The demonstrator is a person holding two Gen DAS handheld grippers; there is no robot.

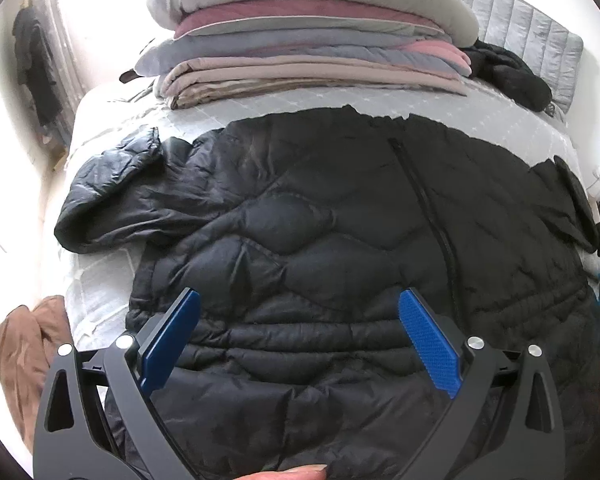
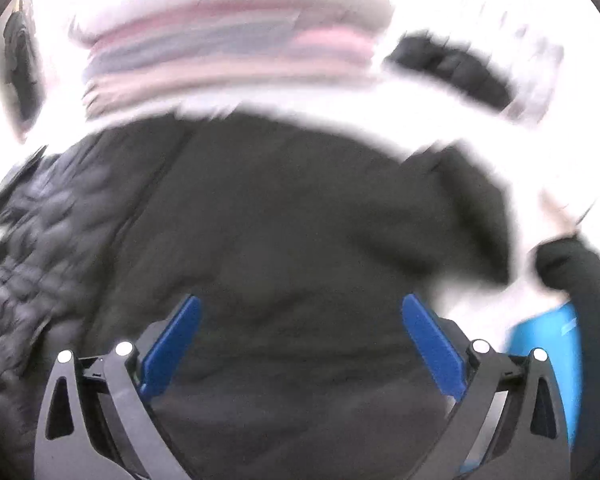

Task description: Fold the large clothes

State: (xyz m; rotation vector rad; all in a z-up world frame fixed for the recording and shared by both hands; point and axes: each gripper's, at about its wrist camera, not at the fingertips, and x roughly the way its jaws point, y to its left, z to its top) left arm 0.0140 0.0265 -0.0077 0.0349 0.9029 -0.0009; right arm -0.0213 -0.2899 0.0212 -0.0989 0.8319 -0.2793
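Note:
A large black quilted puffer jacket lies spread on a white bed, zipper running up its right half, one sleeve stretched out to the left. My left gripper is open and empty, its blue pads hovering over the jacket's near part. In the right wrist view, which is motion-blurred, the same jacket fills the middle, and my right gripper is open and empty above it.
A tall stack of folded bedding and clothes sits at the far end of the bed, with a dark garment beside it. A brown cloth lies off the bed at the left. A blue object is at the right.

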